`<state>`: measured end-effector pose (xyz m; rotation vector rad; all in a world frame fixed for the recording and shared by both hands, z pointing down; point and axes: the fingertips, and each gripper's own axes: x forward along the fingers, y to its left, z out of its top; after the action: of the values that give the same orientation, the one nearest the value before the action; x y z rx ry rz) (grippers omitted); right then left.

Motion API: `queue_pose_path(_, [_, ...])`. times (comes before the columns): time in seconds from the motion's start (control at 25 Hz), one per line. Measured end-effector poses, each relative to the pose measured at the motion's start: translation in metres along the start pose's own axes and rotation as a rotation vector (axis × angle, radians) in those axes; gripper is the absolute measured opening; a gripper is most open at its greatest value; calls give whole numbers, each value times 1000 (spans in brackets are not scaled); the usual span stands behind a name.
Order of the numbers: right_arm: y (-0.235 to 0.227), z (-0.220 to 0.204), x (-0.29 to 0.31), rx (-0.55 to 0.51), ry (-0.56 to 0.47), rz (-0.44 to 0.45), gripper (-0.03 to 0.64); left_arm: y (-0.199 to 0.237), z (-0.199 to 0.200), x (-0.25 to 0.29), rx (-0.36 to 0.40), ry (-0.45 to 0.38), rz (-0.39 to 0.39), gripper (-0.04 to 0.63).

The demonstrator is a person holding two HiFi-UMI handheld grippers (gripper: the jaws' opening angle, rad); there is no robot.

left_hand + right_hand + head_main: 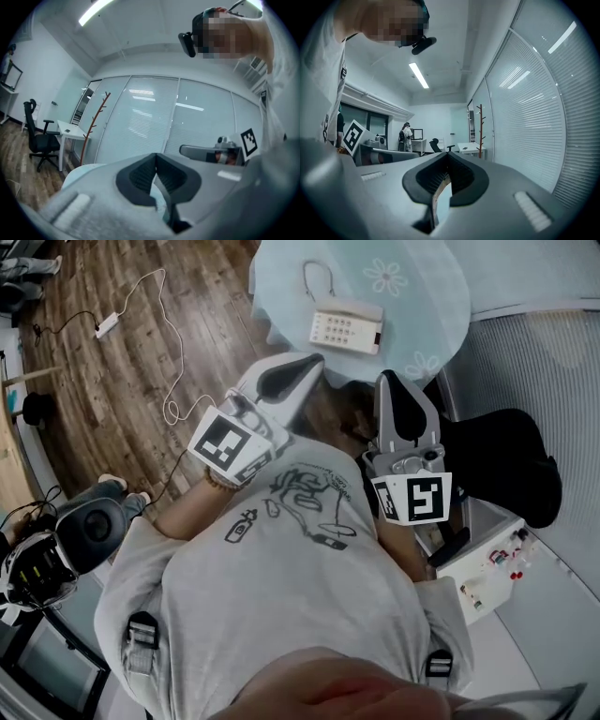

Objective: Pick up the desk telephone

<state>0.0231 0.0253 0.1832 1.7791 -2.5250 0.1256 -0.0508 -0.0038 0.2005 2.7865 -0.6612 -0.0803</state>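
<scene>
Only head view shows desk telephone (pixel 346 327) on table (pixel 281 292).

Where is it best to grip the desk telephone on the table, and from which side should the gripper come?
Grip the desk telephone across its narrow width, probably from above with one jaw on each long edge: it lies flat on the table, keypad up, and both long edges stand clear.
</scene>
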Motion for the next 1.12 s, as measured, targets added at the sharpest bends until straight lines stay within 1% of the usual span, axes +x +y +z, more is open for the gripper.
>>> queue_pose_path(0.12, [-8, 0, 29, 0, 7, -8, 6, 26, 5, 12, -12, 8, -6, 2])
queue_pose_path(0.24, [-16, -4, 47, 3, 16, -19, 6, 42, 2, 21, -20, 21, -13, 2])
queue_pose_path(0.52, [-30, -11, 65, 13, 48, -19, 6, 63, -3, 33, -38, 45, -6, 2])
queue_pose_path(0.72, [-45, -22, 74, 12, 95, 2, 6, 72, -12, 49, -58, 81, 15, 3])
queue_pose_path(0.8, [-53, -29, 80, 16, 107, 12, 6, 79, -23, 58, -66, 101, 23, 3])
queue_pose_path(0.88, [-61, -40, 83, 27, 128, 22, 8, 85, -38, 67, -90, 128, 28, 23])
queue_pose_path(0.96, [-69, -54, 85, 39, 158, 34, 31, 91, -54, 75, -108, 155, 32, 44])
queue_pose_path(1.12, [-88, -91, 95, 73, 218, 48, 98, 109, -92, 91, -145, 212, 40, 86])
